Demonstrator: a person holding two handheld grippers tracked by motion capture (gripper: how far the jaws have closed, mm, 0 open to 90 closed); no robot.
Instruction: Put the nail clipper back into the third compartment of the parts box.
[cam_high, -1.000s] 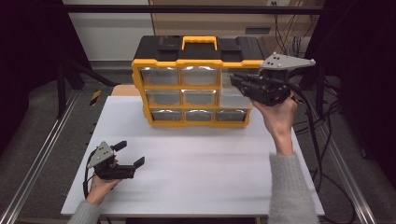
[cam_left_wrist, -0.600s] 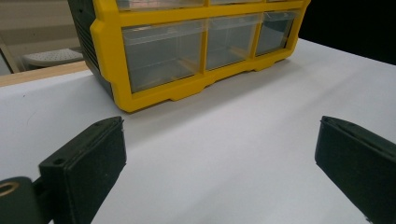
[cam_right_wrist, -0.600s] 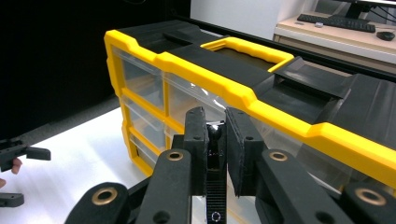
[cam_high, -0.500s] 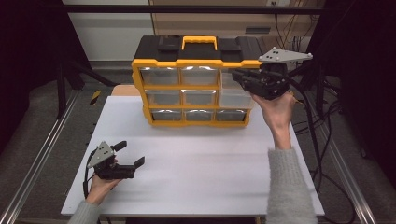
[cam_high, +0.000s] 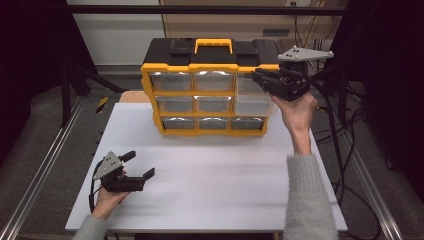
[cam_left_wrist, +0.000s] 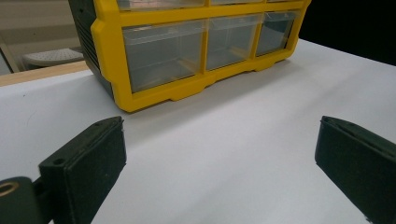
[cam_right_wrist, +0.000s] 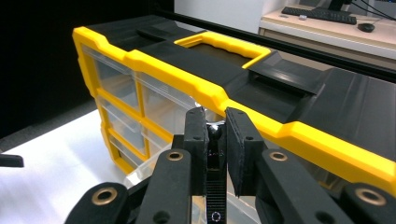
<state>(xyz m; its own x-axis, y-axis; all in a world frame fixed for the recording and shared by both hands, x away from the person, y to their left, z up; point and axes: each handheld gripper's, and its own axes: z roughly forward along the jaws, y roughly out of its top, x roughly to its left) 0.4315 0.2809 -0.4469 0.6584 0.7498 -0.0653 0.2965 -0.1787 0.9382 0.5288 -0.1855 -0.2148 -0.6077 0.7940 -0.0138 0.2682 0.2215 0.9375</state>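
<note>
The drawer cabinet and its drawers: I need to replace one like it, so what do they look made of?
Cabinet: likely moulded plastic, matte black top, glossy yellow frame with rounded edges. Drawers: clear, slightly cloudy plastic; you can see through the walls.

Looking like a lab or recording workspace. White table (cam_high: 210, 165) sitting inside a black metal frame (cam_high: 65, 85), rails running along both sides of it. Bundles of black cables (cam_high: 345, 125) trailing over grey carpeted floor at right. A desk (cam_right_wrist: 327, 23) standing behind, carrying a keyboard (cam_right_wrist: 317, 14) and mouse (cam_right_wrist: 365, 26). Dark surrounds closing in the bench area.
</note>
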